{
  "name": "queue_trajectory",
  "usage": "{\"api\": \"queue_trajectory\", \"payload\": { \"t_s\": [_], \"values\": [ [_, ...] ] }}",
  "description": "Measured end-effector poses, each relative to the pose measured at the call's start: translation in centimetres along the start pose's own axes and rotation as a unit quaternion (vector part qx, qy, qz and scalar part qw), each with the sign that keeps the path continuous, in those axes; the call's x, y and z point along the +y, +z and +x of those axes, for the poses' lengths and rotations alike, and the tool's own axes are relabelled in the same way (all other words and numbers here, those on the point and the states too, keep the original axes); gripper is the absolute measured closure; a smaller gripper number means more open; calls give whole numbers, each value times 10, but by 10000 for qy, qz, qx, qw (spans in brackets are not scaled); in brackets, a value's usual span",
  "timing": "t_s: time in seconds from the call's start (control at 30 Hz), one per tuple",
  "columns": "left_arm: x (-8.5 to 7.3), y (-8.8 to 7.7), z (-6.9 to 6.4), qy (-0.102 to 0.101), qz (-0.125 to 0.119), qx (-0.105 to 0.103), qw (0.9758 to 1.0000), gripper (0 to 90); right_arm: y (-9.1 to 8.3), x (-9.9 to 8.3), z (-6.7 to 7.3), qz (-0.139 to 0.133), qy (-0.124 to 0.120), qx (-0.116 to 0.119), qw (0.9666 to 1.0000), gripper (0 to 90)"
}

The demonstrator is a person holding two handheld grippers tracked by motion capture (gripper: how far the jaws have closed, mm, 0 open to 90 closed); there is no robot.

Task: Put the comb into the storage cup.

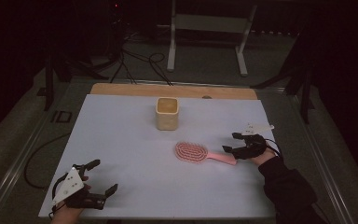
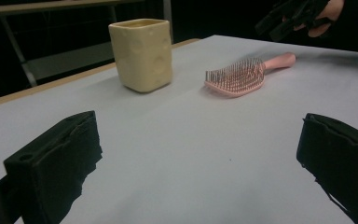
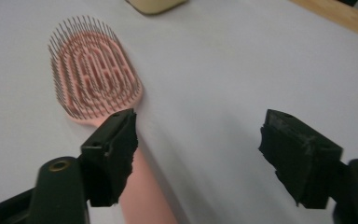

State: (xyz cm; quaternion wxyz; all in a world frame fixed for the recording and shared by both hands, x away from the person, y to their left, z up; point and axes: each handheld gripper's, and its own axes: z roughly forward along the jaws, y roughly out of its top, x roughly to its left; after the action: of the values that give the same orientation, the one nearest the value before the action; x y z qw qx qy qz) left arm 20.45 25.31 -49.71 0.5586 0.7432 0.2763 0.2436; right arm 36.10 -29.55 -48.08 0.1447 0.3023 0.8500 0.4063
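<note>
Dim room; metal stand (image 1: 208,35), floor cables (image 1: 137,63).

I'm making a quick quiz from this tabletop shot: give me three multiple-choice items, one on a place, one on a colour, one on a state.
1. Where is the cup relative to the hairbrush?
A. Farther from the person
B. Nearer the person
C. On top of it

2. What colour is the hairbrush?
A. Blue
B. Pink
C. Green

3. How does the hairbrush lie?
A. Standing in the cup
B. Bristles down
C. Bristles up

Answers: 1 A, the high view shows the cup beyond the brush. 2 B, its head and handle are pink. 3 C, the bristles point upward on the table.
</note>
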Motion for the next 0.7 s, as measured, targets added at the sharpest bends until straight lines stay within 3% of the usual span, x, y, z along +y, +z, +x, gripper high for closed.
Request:
{"api": "queue_trajectory", "payload": {
  "t_s": [0.5, 0.7],
  "values": [
    [0, 0, 0, 11, 5, 2, 10000, 0, 12, -9, -3, 538, -72, -181, 9984, 634],
    [0, 0, 0, -5, 21, -2, 10000, 0, 13, -9, -3, 802, -273, -245, 9961, 870]
  ]
}}
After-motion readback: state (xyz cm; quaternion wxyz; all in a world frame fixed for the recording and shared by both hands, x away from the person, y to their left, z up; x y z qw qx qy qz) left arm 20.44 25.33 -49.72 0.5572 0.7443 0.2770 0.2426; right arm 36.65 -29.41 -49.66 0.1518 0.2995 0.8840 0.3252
